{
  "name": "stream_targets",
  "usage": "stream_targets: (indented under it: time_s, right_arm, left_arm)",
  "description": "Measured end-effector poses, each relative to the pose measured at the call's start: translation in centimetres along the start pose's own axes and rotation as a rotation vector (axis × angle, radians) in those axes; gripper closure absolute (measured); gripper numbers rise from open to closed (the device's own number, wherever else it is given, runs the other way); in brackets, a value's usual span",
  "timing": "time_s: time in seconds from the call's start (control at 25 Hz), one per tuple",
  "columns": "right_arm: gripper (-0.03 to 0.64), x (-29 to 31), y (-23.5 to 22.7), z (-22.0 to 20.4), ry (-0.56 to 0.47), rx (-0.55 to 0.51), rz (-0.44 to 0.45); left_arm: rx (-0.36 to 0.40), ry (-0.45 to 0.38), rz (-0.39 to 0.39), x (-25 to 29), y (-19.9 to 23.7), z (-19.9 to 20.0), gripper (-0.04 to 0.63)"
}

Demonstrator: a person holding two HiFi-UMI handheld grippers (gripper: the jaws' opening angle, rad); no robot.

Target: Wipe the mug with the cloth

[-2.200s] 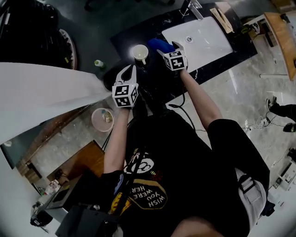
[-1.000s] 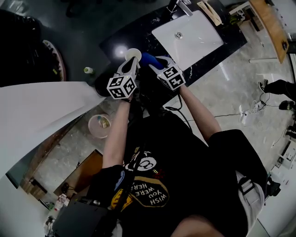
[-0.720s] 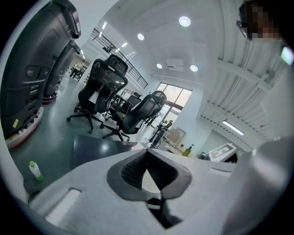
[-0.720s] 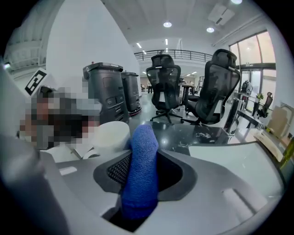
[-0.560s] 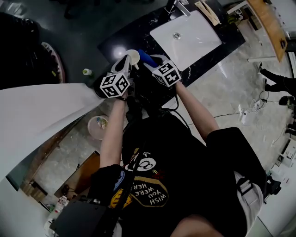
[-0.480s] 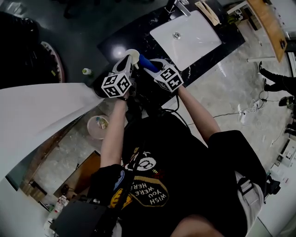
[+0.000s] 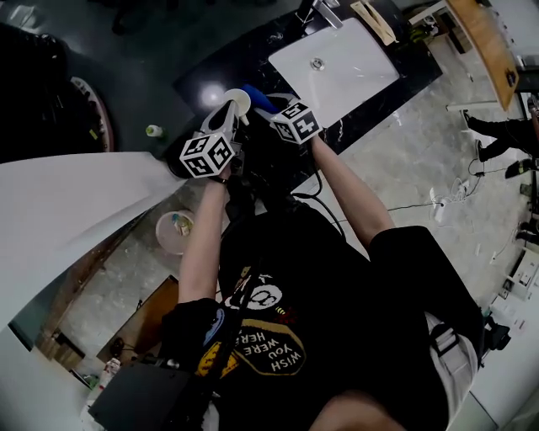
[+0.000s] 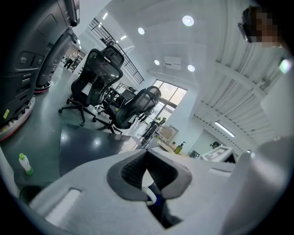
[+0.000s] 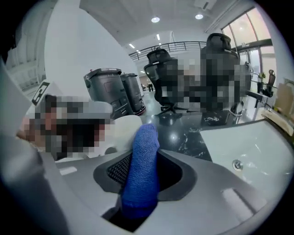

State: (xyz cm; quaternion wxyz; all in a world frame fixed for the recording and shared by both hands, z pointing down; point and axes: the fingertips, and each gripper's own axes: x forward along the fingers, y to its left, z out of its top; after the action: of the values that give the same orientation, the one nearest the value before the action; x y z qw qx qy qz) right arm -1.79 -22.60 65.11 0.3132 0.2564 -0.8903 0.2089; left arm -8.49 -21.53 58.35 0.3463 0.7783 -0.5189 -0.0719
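A white mug (image 7: 237, 99) is over the black counter (image 7: 202, 71). My left gripper (image 7: 231, 116) reaches it from below in the head view. In the left gripper view the jaws stand together on the mug's thin white handle (image 8: 149, 198), so my left gripper (image 8: 148, 181) is shut on it. My right gripper (image 7: 269, 108) is shut on a rolled blue cloth (image 7: 259, 100), which sticks out past the pads (image 9: 143, 158). The cloth's tip is right beside the mug's white wall (image 9: 123, 131); whether they touch is hidden.
A white sink basin (image 7: 337, 63) with a faucet (image 7: 318, 10) lies right of the mug. A small green-capped bottle (image 7: 153, 130) stands to the left. A round tub (image 7: 174, 229) sits on the floor below. A large white panel (image 7: 76, 202) fills the left side. Office chairs (image 8: 94, 80) stand beyond the counter.
My left gripper came up from lower left and closed on the mug. In the last half second my right gripper carried the cloth a little left, toward the mug.
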Motion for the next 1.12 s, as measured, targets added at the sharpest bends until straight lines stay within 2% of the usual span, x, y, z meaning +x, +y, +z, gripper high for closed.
stream_targets:
  time_s: [0.08,0.2,0.36,0.4,0.56,0.68,0.8,0.88,1.0,1.12]
  right_arm:
    - [0.472,-1.4,2.3,-1.6,-0.007,-0.008,0.047]
    - [0.472,-2.9,3.9,-3.0,-0.020,-0.106,0.096]
    - [0.472,-2.4,-1.6,0.3,-0.077,-0.018,-0.043]
    - [0.472,-2.0,-2.1,1.2,-0.073,-0.030,-0.058]
    - [0.472,-0.2,-0.3,1.3,0.000,-0.165,-0.035]
    - [0.472,-1.3,1.8,-1.4,0.023,-0.148,-0.034]
    - [0.472,-2.5,4.6,-3.2,0.027,-0.172,0.021]
    - [0.472,-2.9,4.5,-3.4,0.026,-0.186,0.018]
    - [0.472,-3.2,1.1,-1.4,-0.018,-0.115,-0.071]
    - [0.472,-2.4,-0.8,0.7,-0.029,-0.097,-0.105]
  left_arm:
    - [-0.026,-0.007,-0.009,0.0,-0.1,0.1,0.591]
    - [-0.023,-0.004,-0.019,0.0,-0.3,0.1,0.591]
    - [-0.008,0.002,-0.026,-0.1,-0.9,0.5,0.591]
    - [-0.006,0.003,-0.032,-0.2,-1.1,0.6,0.591]
    - [-0.001,0.016,-0.047,-0.3,-1.3,0.6,0.591]
    - [-0.018,0.035,-0.086,0.1,-2.1,0.1,0.591]
    - [-0.019,0.050,-0.125,0.6,-3.2,-0.4,0.591]
    - [-0.012,0.050,-0.130,0.5,-3.4,-0.5,0.591]
    - [-0.015,0.010,-0.102,-0.4,-2.6,0.4,0.591]
    - [-0.013,-0.023,-0.001,-1.3,0.0,1.3,0.591]
